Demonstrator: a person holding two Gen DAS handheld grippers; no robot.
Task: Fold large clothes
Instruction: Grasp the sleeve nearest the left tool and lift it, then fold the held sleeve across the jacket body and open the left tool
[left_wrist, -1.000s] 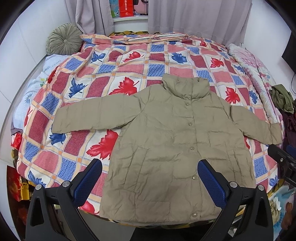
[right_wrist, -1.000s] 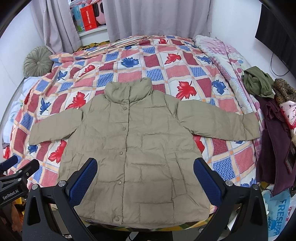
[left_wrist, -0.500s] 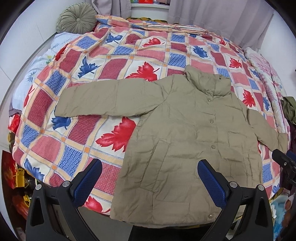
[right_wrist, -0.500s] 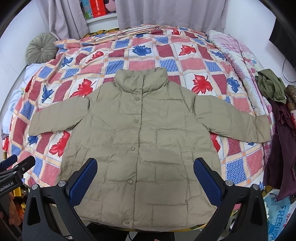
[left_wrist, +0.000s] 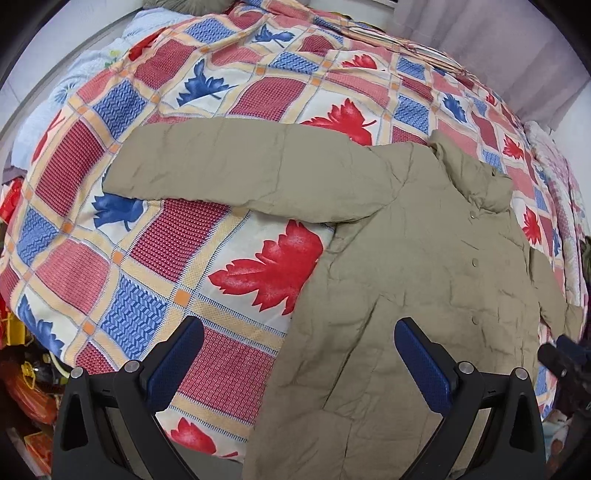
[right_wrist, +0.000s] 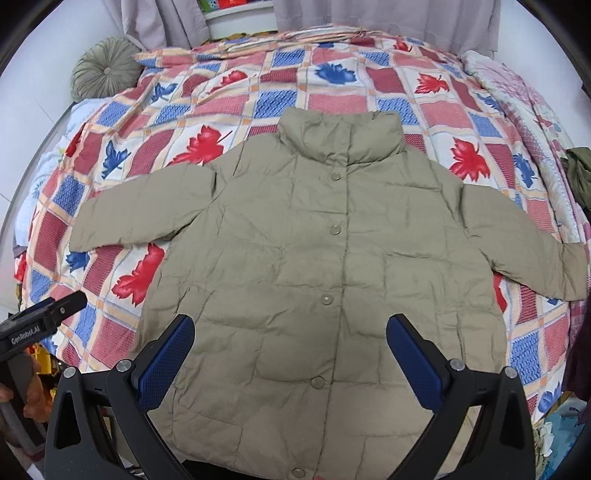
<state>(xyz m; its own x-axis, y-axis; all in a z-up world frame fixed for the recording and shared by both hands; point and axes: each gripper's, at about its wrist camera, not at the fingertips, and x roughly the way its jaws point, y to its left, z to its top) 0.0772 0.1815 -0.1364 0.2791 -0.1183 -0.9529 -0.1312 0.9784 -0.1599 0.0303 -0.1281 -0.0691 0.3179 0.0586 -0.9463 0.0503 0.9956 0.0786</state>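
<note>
1. Left wrist view: the left gripper (left_wrist: 299, 354) hangs above the near edge of the bed, its blue-padded fingers (left_wrist: 175, 363) spread wide and holding nothing.
2. Between and beyond the fingers lies the khaki puffer jacket (left_wrist: 406, 295), flat and front up on the leaf-patterned quilt (left_wrist: 155, 273), its hem at the quilt's near edge.
3. One sleeve (left_wrist: 236, 173) stretches out sideways toward the quilt's left edge; the stand-up collar (left_wrist: 476, 181) points to the far edge.
4. The tip of the other tool shows at the right border.
5. Right wrist view: the right gripper (right_wrist: 291, 354) hovers over the jacket's (right_wrist: 332, 280) lower front, fingers (right_wrist: 415, 363) wide apart and empty, not touching the cloth.
6. The jacket is buttoned, with snap buttons (right_wrist: 335, 230) in a line down the middle, both sleeves spread out to the sides.
7. A round green cushion (right_wrist: 105, 66) sits by the far left corner of the bed, beside the grey curtains (right_wrist: 388, 14).
8. A dark green garment (right_wrist: 580, 173) lies at the right edge.
9. The left gripper (right_wrist: 44, 317) appears at the left border, with a hand (right_wrist: 31, 391) gripping its handle.
</note>
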